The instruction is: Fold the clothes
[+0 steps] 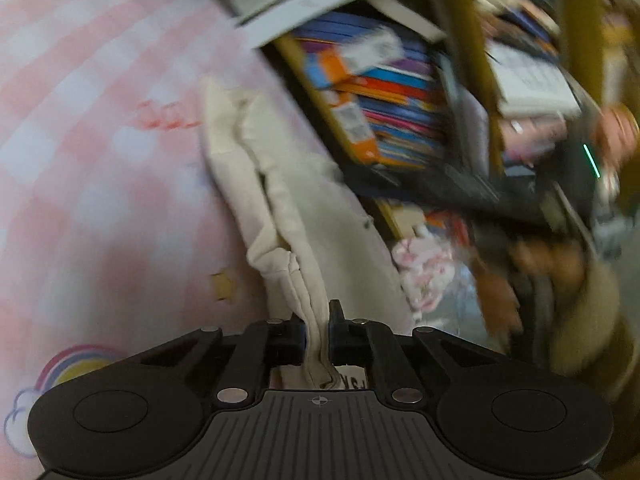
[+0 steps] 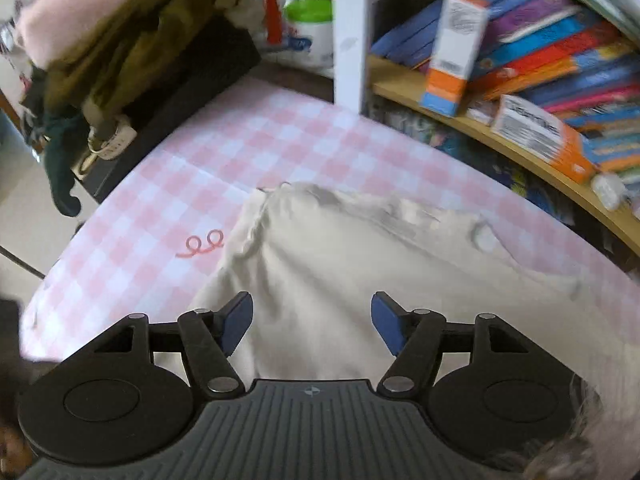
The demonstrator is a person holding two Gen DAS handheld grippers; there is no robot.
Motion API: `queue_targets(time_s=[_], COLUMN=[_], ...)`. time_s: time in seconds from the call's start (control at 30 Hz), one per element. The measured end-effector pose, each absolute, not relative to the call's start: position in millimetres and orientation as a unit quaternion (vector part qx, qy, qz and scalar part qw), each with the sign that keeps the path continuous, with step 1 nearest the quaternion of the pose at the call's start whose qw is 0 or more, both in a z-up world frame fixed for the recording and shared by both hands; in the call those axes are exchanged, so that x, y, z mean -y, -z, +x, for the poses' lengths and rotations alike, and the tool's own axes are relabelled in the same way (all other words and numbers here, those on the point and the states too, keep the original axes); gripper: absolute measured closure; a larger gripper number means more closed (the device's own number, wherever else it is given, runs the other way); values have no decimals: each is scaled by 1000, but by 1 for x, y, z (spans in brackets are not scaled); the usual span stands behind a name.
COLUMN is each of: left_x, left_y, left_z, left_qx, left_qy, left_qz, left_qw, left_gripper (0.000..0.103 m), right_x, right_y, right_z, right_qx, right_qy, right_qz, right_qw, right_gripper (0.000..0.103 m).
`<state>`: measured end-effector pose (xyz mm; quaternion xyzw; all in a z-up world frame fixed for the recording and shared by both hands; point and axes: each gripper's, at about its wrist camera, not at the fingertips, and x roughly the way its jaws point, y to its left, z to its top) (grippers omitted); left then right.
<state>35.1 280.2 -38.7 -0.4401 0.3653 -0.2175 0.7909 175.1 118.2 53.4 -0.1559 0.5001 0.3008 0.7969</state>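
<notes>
Nearest the left wrist camera, the left gripper (image 1: pixel 318 336) has its jaws closed on a bunched edge of the cream garment (image 1: pixel 280 208), which trails away from the fingers over the pink checked cloth (image 1: pixel 88 128). On the right wrist view, the right gripper (image 2: pixel 312 322) stands wide open above the garment (image 2: pixel 360 280), holding nothing. The garment lies rumpled and largely spread on the cloth (image 2: pixel 260 140); no finished fold is evident, so the work appears to be at an early stage, with most of the folding outstanding. Cloth covers the work surface. A wooden shelf (image 2: pixel 500 140) of books (image 2: pixel 560 40) stands just behind it. Dark clothing (image 2: pixel 120 40) is heaped at the far left. Both views are blurred.
</notes>
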Motion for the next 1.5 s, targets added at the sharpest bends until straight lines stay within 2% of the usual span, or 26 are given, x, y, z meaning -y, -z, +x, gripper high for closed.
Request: queue_targets(time_s=[0.13,0.23,0.43,0.47,0.57,0.63,0.67,0.7,0.8,0.9,1.13,1.5], left_x=[-262,-258,-261,-261,-261,-260,-260,-260,-258,-254,-234,-173], left_y=[23,20,21,21,18,16,15,14,9,1,-26,-60], left_z=[40,44,45,45,45,45,44,44,43,41,45,60], left_qx=[-364,-362,-365,-365,-363,-361,-360,-359,-354,-344,-313,-287], left_qy=[240,243,236,237,239,241,242,243,249,260,300,358], left_qz=[-390,-379,-379,-377,-372,-367,-364,-362,-350,-331,-274,-213], left_qw=[811,816,817,818,820,823,824,825,830,839,859,863], left_gripper=[95,97,98,98,98,98,98,98,98,98,97,97], right_x=[-175,-214,-271,-276,-279,-279,-279,-279,-272,-263,-216,-107], right_y=[-32,-15,26,31,32,31,30,30,18,2,-51,-117], right_z=[194,203,188,185,183,183,183,182,189,196,209,223], right_qx=[-531,-544,-520,-507,-496,-493,-491,-489,-504,-513,-501,-459], right_qy=[-302,-292,-265,-259,-255,-254,-253,-252,-258,-265,-267,-225], right_qz=[-197,-243,-432,-462,-489,-499,-504,-510,-482,-443,-352,-271], right_qw=[767,748,687,680,671,666,664,662,669,686,744,815], right_gripper=[34,23,20,16,14,23,39,59,89,94,95,95])
